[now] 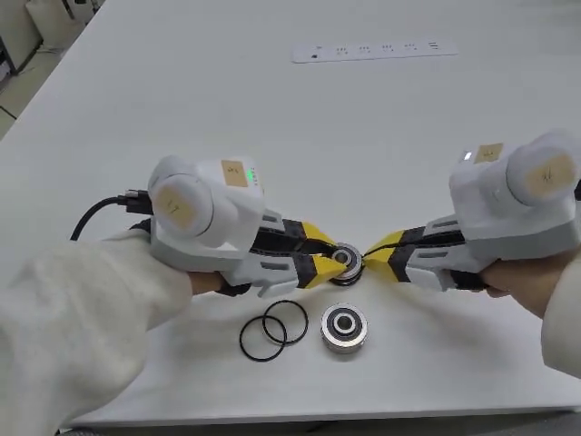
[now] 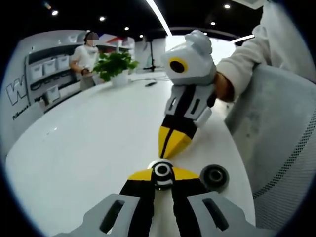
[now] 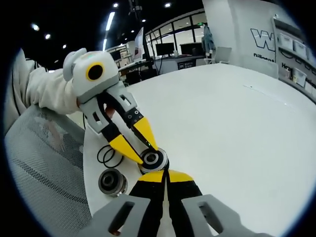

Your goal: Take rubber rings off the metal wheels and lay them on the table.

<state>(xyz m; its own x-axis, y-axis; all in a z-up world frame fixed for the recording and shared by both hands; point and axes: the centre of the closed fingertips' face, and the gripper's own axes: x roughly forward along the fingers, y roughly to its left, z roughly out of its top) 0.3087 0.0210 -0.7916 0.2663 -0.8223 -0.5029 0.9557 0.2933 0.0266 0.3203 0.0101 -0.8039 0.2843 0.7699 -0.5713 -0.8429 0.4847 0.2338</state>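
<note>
Metal wheel (image 1: pixel 346 261) sits clamped in the left hand-held gripper (image 1: pixel 334 262), with the right hand-held gripper's (image 1: pixel 368 260) closed tips touching its rim from the opposite side

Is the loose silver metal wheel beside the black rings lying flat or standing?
Flat: the loose silver metal wheel shows its round face and hub upward.

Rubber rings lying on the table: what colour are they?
Black rubber rings, best in the head view.
</note>
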